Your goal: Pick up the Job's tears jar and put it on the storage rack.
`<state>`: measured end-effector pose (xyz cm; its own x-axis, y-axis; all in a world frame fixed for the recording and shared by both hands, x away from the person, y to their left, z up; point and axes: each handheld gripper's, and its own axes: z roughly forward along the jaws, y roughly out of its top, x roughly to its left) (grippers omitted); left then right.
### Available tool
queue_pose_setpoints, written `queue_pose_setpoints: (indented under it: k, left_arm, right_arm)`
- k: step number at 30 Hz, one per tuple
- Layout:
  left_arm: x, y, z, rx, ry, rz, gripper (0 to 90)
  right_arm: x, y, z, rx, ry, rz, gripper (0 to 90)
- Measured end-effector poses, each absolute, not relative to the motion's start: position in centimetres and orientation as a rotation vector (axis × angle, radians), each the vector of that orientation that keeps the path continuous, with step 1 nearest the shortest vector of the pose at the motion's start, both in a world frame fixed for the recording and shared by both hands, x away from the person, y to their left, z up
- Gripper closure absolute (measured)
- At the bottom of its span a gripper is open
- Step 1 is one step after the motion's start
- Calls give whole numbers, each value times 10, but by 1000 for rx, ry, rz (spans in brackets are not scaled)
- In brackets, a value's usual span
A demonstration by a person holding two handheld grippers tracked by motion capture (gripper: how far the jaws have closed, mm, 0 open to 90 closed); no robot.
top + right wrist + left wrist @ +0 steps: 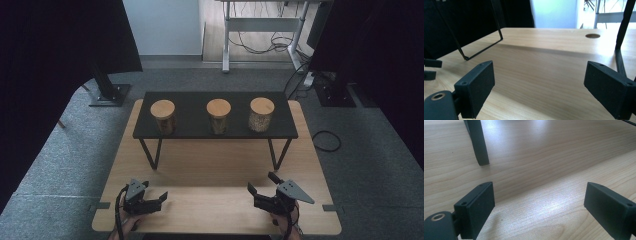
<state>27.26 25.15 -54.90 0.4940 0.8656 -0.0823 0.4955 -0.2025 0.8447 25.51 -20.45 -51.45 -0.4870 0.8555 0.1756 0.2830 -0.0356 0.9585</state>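
Three glass jars with round wooden lids stand in a row on a black raised shelf (195,131): the left jar (163,116), the middle jar (218,115) and the right jar (261,114). My left gripper (159,197) rests low at the table's front left, open, nothing between its jaws (537,200). My right gripper (261,187) sits at the front right, also open and empty (539,80). Both are well in front of the shelf and apart from the jars.
The shelf stands on thin black legs (151,155) on a light wooden table (215,167). One leg foot (481,157) is just ahead of the left gripper. A round hole (592,36) is in the tabletop. Grey carpet, stands and cables surround the table.
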Motion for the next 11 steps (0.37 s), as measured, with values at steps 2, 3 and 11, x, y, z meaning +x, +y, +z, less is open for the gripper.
queue_pose_setpoints:
  k: [2, 3, 11]
  left_arm:
    - [273, 252, -549, 1855, 1135, 526, 91]
    - [273, 252, -549, 1855, 1136, 525, 91]
    - [274, 252, -549, 1859, 1147, 516, 89]
  right_arm:
    - [255, -204, -515, 1199, 1762, 1549, 89]
    - [255, -204, -516, 1200, 1762, 1550, 89]
    - [255, -208, -518, 1217, 1748, 1566, 88]
